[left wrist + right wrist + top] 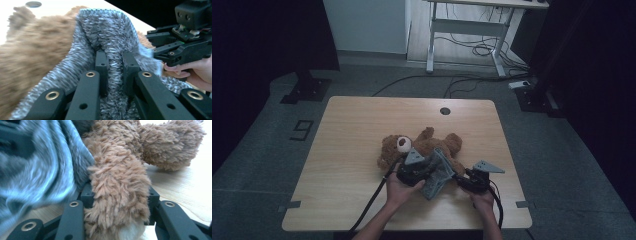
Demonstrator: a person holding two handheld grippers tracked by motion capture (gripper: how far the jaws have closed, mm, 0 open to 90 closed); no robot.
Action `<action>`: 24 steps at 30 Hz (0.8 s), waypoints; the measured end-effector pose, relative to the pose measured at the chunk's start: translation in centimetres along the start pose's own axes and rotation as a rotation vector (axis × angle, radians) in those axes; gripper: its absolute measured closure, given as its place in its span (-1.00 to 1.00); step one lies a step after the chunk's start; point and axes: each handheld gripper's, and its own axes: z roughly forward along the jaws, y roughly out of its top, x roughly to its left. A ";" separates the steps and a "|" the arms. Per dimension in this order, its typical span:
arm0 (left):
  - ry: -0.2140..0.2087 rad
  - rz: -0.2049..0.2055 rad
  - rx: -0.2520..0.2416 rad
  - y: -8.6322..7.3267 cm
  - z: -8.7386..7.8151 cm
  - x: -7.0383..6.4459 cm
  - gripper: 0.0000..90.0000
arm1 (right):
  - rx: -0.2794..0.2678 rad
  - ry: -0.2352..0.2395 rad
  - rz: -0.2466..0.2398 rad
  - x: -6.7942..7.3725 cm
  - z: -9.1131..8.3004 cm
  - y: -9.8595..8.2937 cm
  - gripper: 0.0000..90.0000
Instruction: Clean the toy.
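Note:
A brown teddy bear (419,145) lies on its back in the middle of the wooden table (352,130). A grey knitted garment (438,175) is draped over its lower body. My left gripper (424,170) is shut on a fold of the garment (105,32), with the knit pinched between its jaws (115,63). My right gripper (462,178) sits at the bear's right side, shut on a furry leg (117,182) that ends in a pale paw; the garment (37,175) hangs just left of it. The left gripper view shows the right gripper (175,50) and a hand close by.
A round cable hole (445,111) sits near the table's far edge. Beyond the table stand a white desk frame (467,30) with loose cables on the floor and a dark stand base (307,90) at the left. Bare wood surrounds the bear.

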 end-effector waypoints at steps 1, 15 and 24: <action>0.000 0.000 0.000 0.0 0.0 0.0 0.74 | 0.001 0.000 0.000 0.0 0.0 0.0 0.28; 0.044 -0.012 0.015 -1.5 -1.6 1.9 0.74 | 0.002 0.008 -0.001 -0.1 -0.1 0.1 0.29; 0.129 -0.042 0.002 -3.2 -4.8 4.8 0.74 | 0.008 0.018 -0.003 -0.3 -0.2 0.1 0.29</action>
